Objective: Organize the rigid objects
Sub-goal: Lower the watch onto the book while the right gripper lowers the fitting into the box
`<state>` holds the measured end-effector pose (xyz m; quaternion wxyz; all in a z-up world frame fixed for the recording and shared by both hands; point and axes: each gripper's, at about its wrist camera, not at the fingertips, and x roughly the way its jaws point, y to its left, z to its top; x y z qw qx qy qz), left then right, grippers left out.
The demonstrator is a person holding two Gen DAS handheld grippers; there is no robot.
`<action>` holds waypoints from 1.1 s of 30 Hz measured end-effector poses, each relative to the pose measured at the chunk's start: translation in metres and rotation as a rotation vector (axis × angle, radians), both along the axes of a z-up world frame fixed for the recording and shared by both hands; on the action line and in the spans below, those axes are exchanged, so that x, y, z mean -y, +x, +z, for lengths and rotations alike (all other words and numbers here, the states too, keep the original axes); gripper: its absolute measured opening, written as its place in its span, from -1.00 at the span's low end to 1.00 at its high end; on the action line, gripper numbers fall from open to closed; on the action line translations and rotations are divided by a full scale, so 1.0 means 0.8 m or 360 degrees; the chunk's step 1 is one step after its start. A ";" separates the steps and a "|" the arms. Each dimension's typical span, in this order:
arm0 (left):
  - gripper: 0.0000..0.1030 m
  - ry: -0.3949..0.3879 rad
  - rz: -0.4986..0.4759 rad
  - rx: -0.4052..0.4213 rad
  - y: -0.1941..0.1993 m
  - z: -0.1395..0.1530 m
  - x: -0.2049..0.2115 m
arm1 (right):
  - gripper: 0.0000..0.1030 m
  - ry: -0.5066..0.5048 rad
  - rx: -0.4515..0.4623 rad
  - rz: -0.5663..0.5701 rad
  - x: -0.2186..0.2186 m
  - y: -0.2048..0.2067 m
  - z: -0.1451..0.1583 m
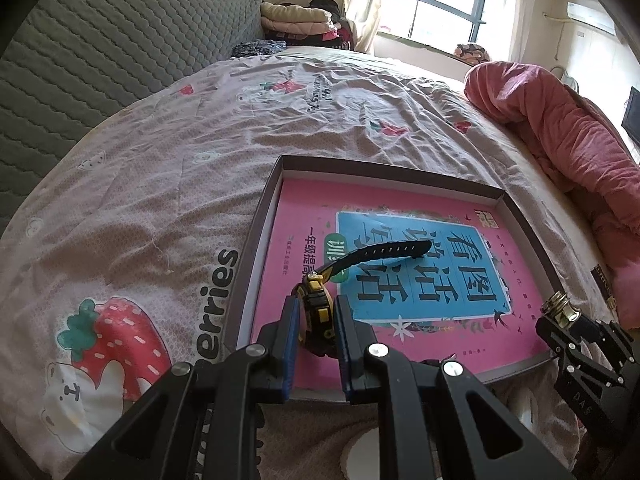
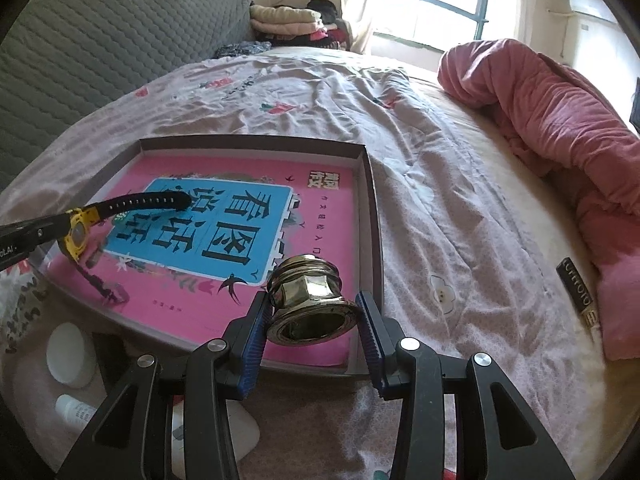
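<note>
A shallow grey box lid (image 1: 256, 236) (image 2: 370, 200) lies on the bed with a pink and blue book (image 1: 400, 280) (image 2: 224, 216) inside it. My left gripper (image 1: 316, 312) is shut on a yellow and black wristwatch (image 1: 318, 300) (image 2: 78, 234), held over the box's near left part, its strap (image 1: 384, 250) sticking forward over the book. My right gripper (image 2: 314, 308) is shut on a brass threaded fitting (image 2: 310, 300) (image 1: 562, 308) above the box's near right corner.
The bed has a pale printed sheet (image 1: 160, 184) (image 2: 440, 216). A rolled red quilt (image 1: 568, 136) (image 2: 552, 120) lies at the right. A grey headboard (image 1: 100, 48) is at the left. A white round lid (image 2: 70, 354) and a white bottle (image 2: 80, 412) lie near my right gripper.
</note>
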<state>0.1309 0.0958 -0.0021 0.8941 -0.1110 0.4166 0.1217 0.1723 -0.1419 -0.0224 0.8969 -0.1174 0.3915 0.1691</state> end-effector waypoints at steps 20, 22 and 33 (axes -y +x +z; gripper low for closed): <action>-0.66 0.0015 -0.0013 0.0009 -0.006 0.004 0.002 | -0.14 -0.0110 -0.0064 0.0163 -0.009 0.017 -0.002; -0.66 0.0011 -0.0009 0.0009 -0.007 0.003 0.003 | -0.14 -0.0084 -0.0056 0.0161 -0.006 0.016 -0.001; -0.66 -0.0012 -0.0010 0.0005 -0.007 0.003 0.003 | -0.05 0.0006 -0.0041 0.0181 0.001 0.008 0.000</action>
